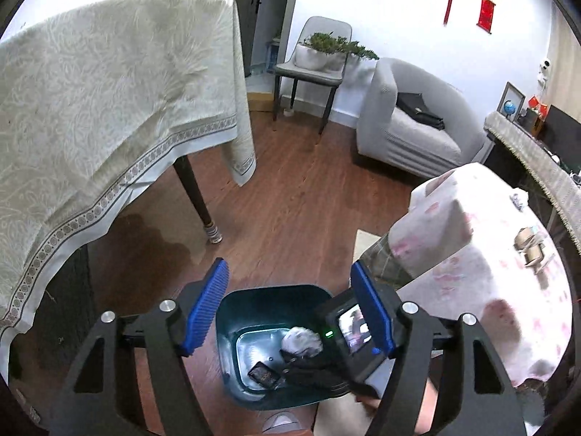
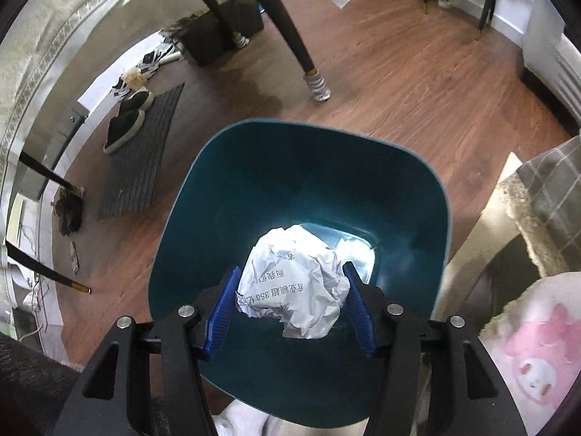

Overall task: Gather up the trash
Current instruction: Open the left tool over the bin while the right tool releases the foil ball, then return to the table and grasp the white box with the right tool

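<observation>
The crumpled paper ball, printed with Chinese characters and "350", sits clamped between the right gripper pads, above the teal trash bin. The left gripper hangs empty, jaws apart. Only the left view shows a dark wrapper on the bin floor; only the right shows black shoes far left.

Bin teal; paper ball white, printed grey; gripper pads blue — tablecloth cream, patterned border.
</observation>
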{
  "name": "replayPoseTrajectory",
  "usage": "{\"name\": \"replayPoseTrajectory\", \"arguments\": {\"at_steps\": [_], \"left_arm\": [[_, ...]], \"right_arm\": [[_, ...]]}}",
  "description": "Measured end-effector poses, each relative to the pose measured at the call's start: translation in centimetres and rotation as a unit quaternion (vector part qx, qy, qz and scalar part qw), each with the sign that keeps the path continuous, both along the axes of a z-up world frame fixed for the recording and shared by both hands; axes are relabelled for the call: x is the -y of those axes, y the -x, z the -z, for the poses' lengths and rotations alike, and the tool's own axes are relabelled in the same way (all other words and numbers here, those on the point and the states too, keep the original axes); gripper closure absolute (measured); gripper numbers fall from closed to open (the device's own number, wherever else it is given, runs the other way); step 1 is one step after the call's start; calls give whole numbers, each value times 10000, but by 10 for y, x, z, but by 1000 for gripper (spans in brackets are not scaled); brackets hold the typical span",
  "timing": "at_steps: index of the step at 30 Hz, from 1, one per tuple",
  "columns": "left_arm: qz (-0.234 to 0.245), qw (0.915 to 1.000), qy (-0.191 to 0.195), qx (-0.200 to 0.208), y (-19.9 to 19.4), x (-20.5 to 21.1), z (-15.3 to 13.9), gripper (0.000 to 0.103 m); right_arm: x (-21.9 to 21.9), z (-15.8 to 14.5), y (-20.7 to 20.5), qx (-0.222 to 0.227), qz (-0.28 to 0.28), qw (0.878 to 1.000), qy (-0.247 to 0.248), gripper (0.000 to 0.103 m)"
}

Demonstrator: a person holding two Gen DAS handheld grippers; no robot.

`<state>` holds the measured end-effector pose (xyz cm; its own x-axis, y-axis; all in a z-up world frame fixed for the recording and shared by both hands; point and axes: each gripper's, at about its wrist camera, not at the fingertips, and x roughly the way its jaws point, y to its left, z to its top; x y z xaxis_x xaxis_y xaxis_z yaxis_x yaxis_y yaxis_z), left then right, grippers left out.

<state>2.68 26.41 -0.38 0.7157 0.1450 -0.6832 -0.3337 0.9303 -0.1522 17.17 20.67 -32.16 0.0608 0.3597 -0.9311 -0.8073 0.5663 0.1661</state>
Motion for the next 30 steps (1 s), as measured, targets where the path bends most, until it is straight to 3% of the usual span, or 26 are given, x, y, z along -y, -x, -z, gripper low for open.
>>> {"name": "replayPoseTrajectory", "arguments": {"at_steps": [4,14,19,24,30], "left_arm": [[53,9997,56,222,4,5,-15,31],[37,9989,23,469,8,5,-33,29],[-65,9977,-127,657,10,4,-47,28],[-88,9950,-509,859,11,12,-61,22],[-33,9935,-568,982,6,21,-68,20]], "right_arm": [[-2,7,4,67,-55,9999,115,30],[6,-15,8,208,-134,9997,-62,29],[11,-50,17,465,-257,9981,-311,29],[29,-104,20,748,-218,9936,-823,35],[65,-166,20,1244,-62,9853,-1168,36]]}}
